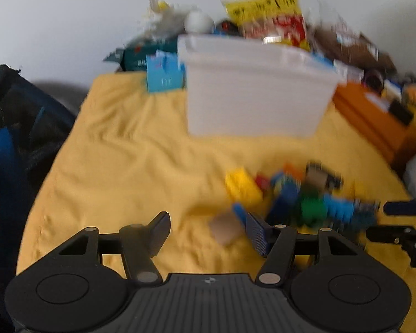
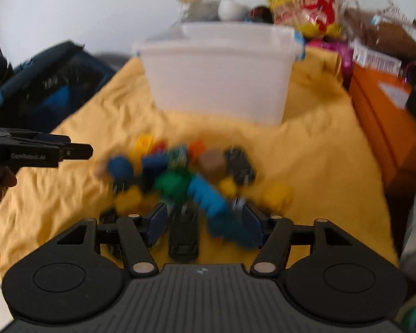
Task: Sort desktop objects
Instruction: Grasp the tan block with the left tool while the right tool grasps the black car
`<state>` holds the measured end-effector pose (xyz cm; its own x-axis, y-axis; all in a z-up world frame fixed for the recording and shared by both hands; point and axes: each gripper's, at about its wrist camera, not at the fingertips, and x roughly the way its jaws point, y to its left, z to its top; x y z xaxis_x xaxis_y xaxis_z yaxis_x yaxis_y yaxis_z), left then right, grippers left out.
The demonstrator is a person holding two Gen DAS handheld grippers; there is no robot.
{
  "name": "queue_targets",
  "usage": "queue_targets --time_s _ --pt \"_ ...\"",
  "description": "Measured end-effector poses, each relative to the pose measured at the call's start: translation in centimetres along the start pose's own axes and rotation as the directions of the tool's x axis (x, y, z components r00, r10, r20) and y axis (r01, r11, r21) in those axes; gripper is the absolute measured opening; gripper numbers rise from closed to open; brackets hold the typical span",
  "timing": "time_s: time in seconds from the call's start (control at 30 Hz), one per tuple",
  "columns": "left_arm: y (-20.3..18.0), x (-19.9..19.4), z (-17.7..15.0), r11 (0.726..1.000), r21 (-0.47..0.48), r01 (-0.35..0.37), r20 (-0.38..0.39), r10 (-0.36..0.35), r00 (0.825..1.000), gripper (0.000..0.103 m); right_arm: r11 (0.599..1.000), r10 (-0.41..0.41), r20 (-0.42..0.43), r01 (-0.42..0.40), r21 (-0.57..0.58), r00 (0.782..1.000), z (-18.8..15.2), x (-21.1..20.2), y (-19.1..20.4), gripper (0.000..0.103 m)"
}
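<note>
Yellow cloth (image 1: 130,149) covers the table in the left wrist view, which is blurred. The left gripper (image 1: 208,230) sits at 6 o'clock with its fingers (image 1: 160,229) spread apart and nothing between them. A pile of toy blocks (image 1: 296,194) lies on the cloth toward 4 o'clock, just beyond the right-hand finger. A brown block (image 1: 226,229) rests beside that finger; contact cannot be told. A white plastic bin (image 1: 255,88) stands toward 12 o'clock, well apart from the pile. A yellow snack bag (image 1: 269,14) rises behind it. An orange box (image 1: 374,119) lies at 3 o'clock, and the right gripper (image 1: 393,219) enters at 4 o'clock.

Seen from the right wrist, also blurred, the right gripper (image 2: 203,222) at 6 o'clock has its fingers (image 2: 251,222) released and wide, reaching into the near edge of the toy blocks (image 2: 180,180). A black toy car (image 2: 184,236) lies between the fingers, ungripped. The white plastic bin (image 2: 219,77) stands at 12 o'clock, and the left gripper (image 2: 69,149) points in from 9 o'clock.
</note>
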<state>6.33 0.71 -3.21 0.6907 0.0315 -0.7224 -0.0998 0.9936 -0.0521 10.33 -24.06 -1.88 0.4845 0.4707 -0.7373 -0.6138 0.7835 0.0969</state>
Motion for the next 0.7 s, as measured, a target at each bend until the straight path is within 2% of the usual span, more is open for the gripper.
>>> queue_targets --time_s 0.17,0.33,0.57,0.6,0.67,0.7 --pt "-0.8 1.8 -1.2 0.999 0.045 0.002 -0.048 0.0 0.999 0.064 1.0 0.01 -0.051 -0.01 0.001 0.999 -1.3 0.9 0.6 0.062" --pt "-1.3 3.3 -0.9 0.999 0.038 -0.021 -0.048 0.023 0.999 0.064 0.999 -0.004 -0.078 0.0 -0.048 0.997 -1.4 1.9 1.3 0.061" --pt "-1.7 5.3 -0.6 0.999 0.038 -0.032 -0.075 0.035 0.997 0.064 0.999 0.003 -0.093 -0.007 -0.05 0.996 -1.5 3.1 1.8 0.06" --pt "-1.8 5.3 -0.6 0.999 0.045 -0.025 -0.071 0.028 0.997 0.063 0.999 0.004 -0.097 -0.009 -0.047 0.995 -1.4 3.4 1.8 0.059" --pt "-2.0 5.1 -0.7 0.998 0.07 -0.001 -0.057 0.005 0.998 0.05 0.999 0.013 -0.1 -0.018 -0.044 0.995 -1.2 3.6 1.9 0.055" --pt "-2.1 5.0 -0.8 0.996 0.086 0.019 -0.051 -0.014 0.999 0.045 0.998 0.021 -0.107 -0.026 -0.049 0.994 -1.1 3.8 2.0 0.046"
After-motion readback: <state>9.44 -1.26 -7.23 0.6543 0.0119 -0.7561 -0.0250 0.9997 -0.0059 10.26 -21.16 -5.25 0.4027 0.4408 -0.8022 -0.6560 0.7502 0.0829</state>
